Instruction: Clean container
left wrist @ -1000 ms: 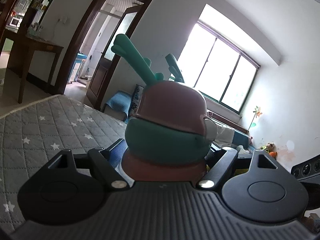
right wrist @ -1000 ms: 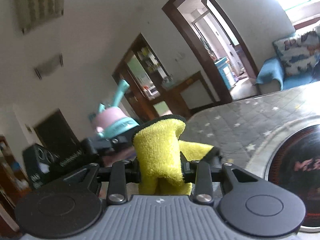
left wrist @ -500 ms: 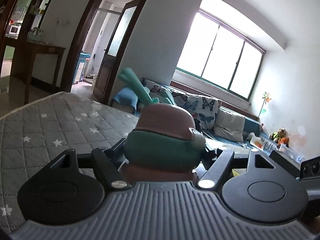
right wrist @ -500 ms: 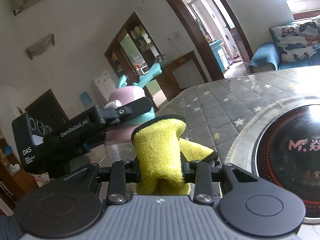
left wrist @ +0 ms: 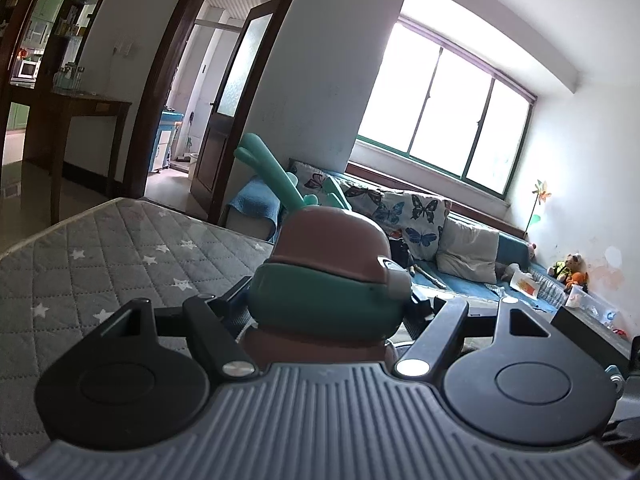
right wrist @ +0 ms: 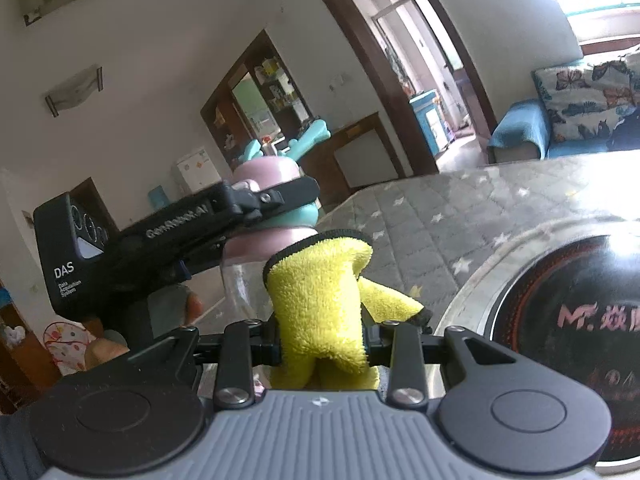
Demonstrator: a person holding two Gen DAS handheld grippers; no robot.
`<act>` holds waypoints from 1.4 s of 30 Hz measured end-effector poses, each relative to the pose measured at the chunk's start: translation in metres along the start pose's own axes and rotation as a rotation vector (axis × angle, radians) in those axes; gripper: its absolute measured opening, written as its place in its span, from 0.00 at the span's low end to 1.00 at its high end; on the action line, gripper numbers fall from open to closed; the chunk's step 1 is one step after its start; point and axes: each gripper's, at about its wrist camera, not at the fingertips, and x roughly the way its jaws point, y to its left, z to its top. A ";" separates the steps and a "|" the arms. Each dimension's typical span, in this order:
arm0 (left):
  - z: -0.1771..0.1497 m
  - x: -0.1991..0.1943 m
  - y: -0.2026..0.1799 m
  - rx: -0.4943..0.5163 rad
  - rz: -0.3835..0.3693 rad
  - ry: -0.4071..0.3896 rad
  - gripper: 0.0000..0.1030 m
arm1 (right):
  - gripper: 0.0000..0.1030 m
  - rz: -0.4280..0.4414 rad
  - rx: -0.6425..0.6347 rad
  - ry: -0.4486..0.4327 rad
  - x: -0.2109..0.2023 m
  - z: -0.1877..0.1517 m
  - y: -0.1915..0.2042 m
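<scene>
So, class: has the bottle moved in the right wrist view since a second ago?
Yes. The bottle has come rightward, nearer the yellow cloth.

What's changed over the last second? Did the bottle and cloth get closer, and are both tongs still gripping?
Yes. In the right wrist view the bottle, held at its lid by the left tongs, has come from far off to just behind the yellow cloth; whether they touch is unclear. The left view swung level, so its antlers sit lower. Unchanged: left tongs shut on the bottle, right tongs shut on the cloth.

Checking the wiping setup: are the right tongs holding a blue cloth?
No, the cloth pinched in the right tongs is yellow.
</scene>
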 end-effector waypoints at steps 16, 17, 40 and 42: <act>-0.015 -0.049 -0.009 0.051 0.026 0.032 0.72 | 0.31 -0.050 0.049 0.032 0.006 -0.001 -0.006; -0.017 -0.049 -0.010 0.053 0.028 0.036 0.72 | 0.31 -0.075 0.028 0.042 0.010 -0.003 -0.005; -0.033 -0.068 -0.018 0.021 0.031 0.043 0.88 | 0.72 -0.173 -0.114 0.108 0.002 0.002 0.005; -0.033 -0.070 -0.018 0.020 0.030 0.042 0.88 | 0.74 -0.177 -0.113 0.103 -0.003 0.003 0.004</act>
